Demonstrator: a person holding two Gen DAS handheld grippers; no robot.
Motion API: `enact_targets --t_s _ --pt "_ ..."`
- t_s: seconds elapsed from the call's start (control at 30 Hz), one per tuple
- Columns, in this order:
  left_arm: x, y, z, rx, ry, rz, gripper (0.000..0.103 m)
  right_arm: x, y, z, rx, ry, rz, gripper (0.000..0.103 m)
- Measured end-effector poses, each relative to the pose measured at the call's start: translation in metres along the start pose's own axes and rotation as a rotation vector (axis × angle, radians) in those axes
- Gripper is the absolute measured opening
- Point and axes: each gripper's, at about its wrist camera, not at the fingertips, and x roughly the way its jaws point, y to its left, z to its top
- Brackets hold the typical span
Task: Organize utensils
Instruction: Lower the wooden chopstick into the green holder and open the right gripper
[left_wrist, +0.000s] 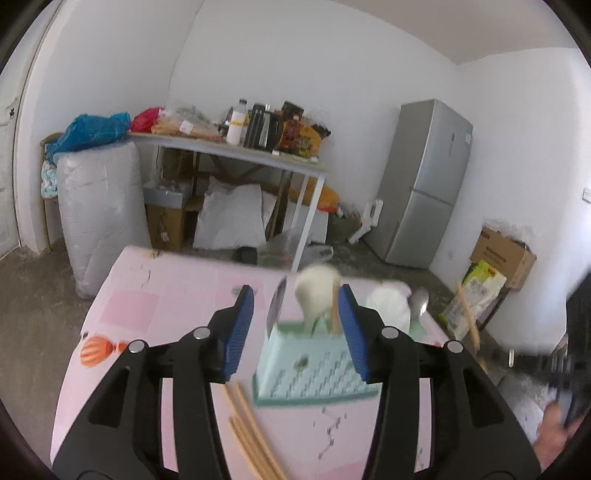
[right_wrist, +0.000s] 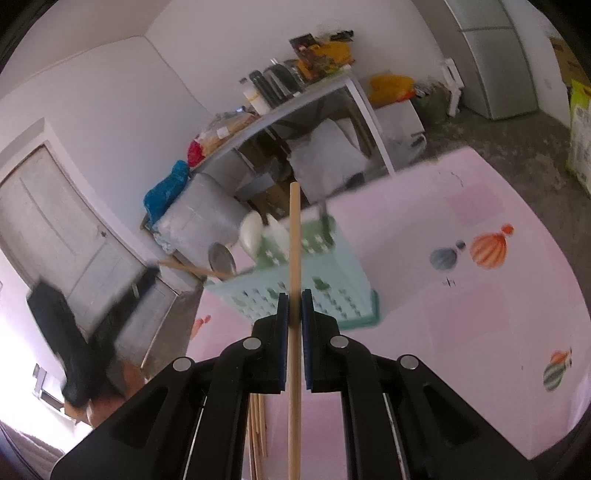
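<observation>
A mint green perforated utensil holder stands on the pink table and holds white spoons, a metal spoon and a wooden chopstick. My left gripper is open, its blue pads either side of the holder's near left part, above the table. Several loose wooden chopsticks lie on the table below it. My right gripper is shut on a wooden chopstick that points up in front of the holder. More chopsticks lie under the right gripper.
Beyond the table's far edge stand a cluttered white table, a wrapped grey bundle, a grey fridge and cardboard boxes. The pink cloth has balloon prints. A door is at the left in the right wrist view.
</observation>
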Motion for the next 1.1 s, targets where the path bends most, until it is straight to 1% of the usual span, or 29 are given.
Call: enact_targets --t_s 0.1,0.27,0.37,0.5,0.53,0.63,0.7,0.87,0.97,1.1 --pt "-0.006 0.007 -0.015 -0.001 0.047 -0.02 0.048 0.003 0.014 0.018 -0.043 -0.035 0.007 0.007" --pt "-0.01 0.018 -0.028 -0.017 0.09 -0.036 0.052 0.012 0.034 0.051 -0.076 -0.129 0.059 0.007" --pt "-0.013 0.024 -0.032 -0.02 0.101 -0.041 0.053 0.023 0.046 0.071 -0.093 -0.19 0.08 0.007" --pt "-0.019 0.03 -0.034 -0.017 0.093 -0.036 0.054 0.045 0.067 0.094 -0.159 -0.302 0.059 0.007" --pt "-0.021 0.032 -0.034 -0.015 0.091 -0.031 0.054 0.053 0.072 0.1 -0.175 -0.333 0.04 0.007" --pt "-0.024 0.036 -0.032 -0.012 0.089 -0.014 0.055 0.071 0.081 0.109 -0.206 -0.381 0.002 0.007" --pt "-0.026 0.041 -0.032 -0.012 0.089 -0.004 0.055 0.084 0.083 0.113 -0.211 -0.39 -0.012 0.007" --pt "-0.029 0.054 -0.032 -0.017 0.089 0.026 0.055 0.115 0.084 0.111 -0.255 -0.397 -0.088 0.007" --pt "-0.028 0.06 -0.032 -0.026 0.092 0.037 0.055 0.126 0.081 0.106 -0.257 -0.394 -0.136 0.007" --pt "-0.028 0.065 -0.032 -0.027 0.091 0.047 0.055 0.136 0.075 0.102 -0.25 -0.393 -0.168 0.007"
